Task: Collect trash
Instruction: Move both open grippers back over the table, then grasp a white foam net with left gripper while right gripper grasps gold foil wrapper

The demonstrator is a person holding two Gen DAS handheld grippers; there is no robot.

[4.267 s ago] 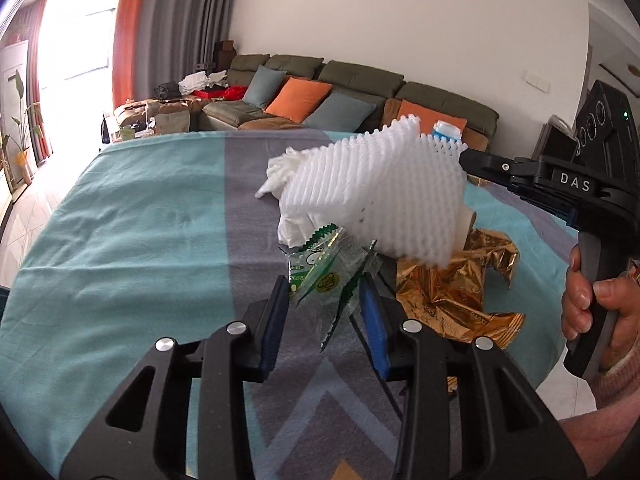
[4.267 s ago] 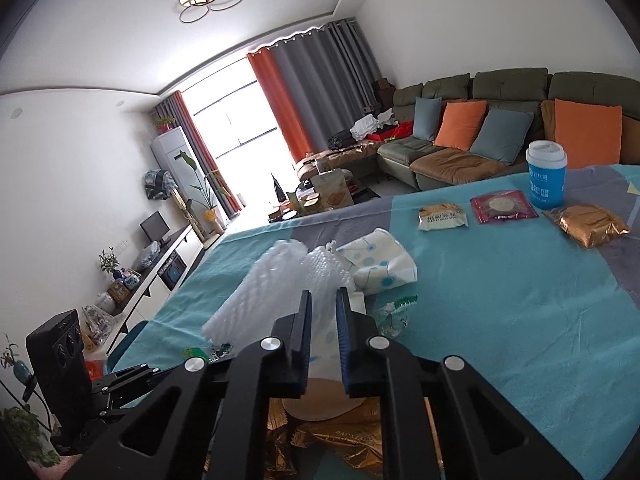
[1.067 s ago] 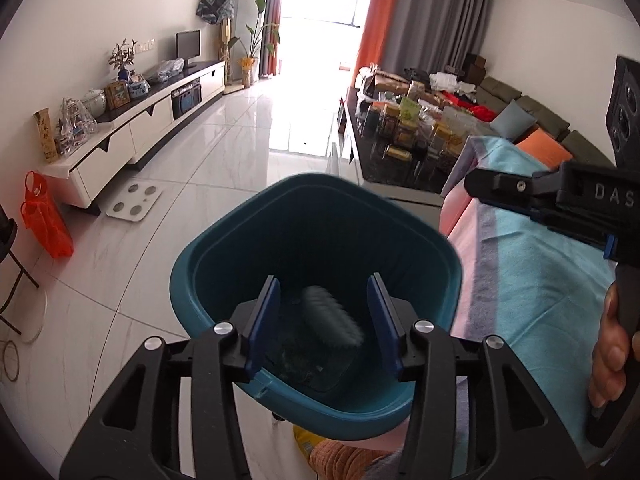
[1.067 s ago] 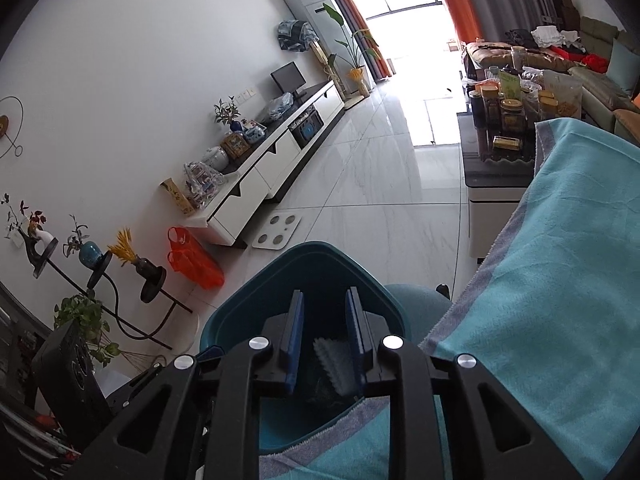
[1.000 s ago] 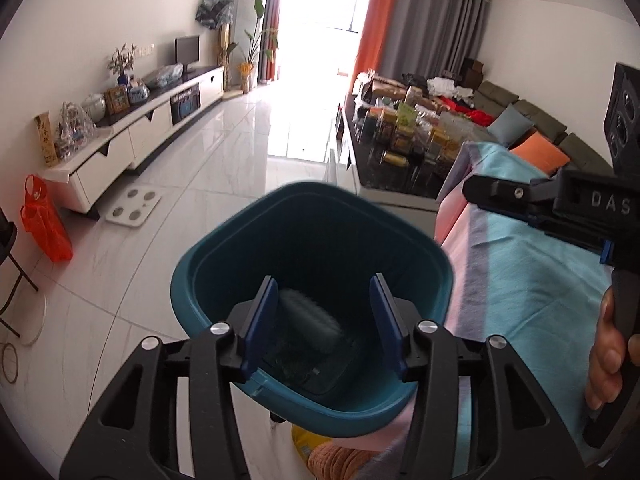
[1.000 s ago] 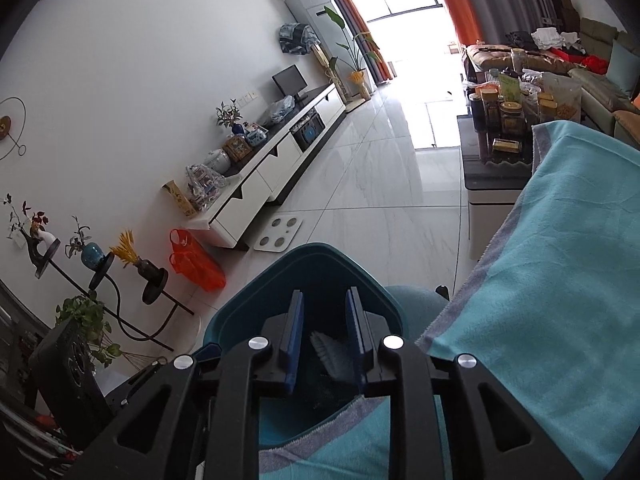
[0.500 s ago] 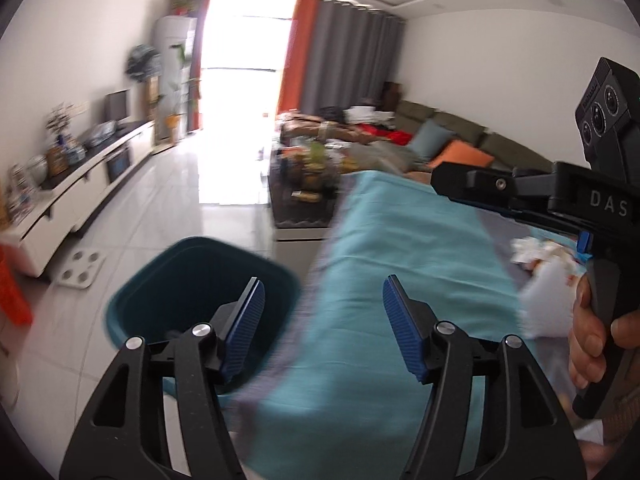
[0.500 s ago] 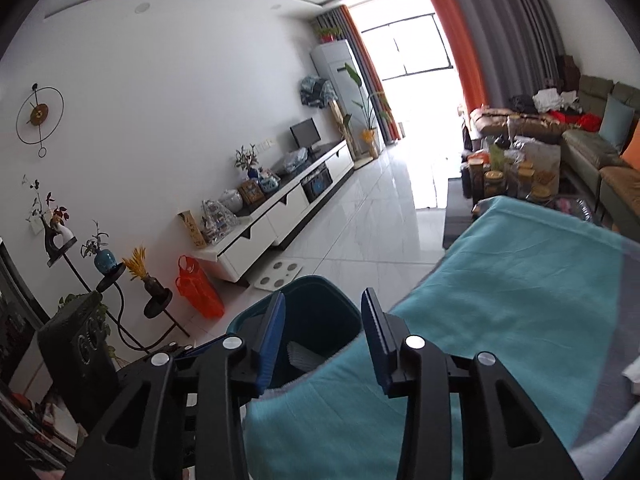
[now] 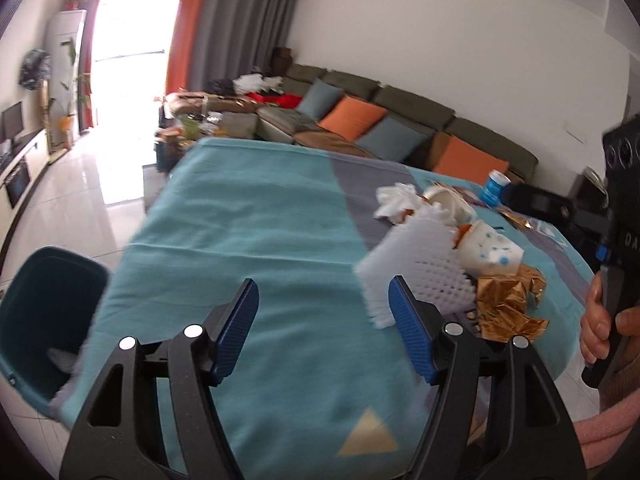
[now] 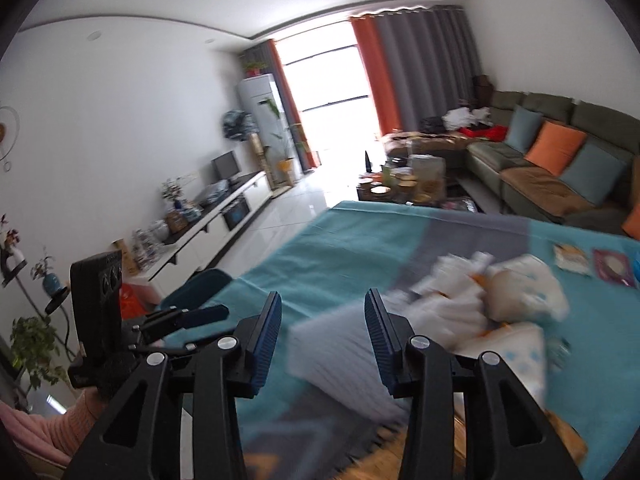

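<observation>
Left claw: lower centre of the left view; jaws spread wide and opening; nothing between them; touching nothing
Right claw: lower centre of the right view; jaws partly spread and opening; nothing pinched; the blurred white foam net shows through the gap, apart from the pads as far as I can tell
Trash pile: foam net, paper cup, crumpled tissue and gold foil wrapper heaped at centre right of the left view, on the teal-covered surface
Bin: teal, lower left of the left view, beside the surface edge; something pale lies inside
Risk, grip: the foam net looks springy; a shallow pinch could let it slip out
Risk, crowding: both claws aim at one heap; they may collide or knock the paper cup aside
Risk, snag: the net may drag the gold foil wrapper off the surface edge
</observation>
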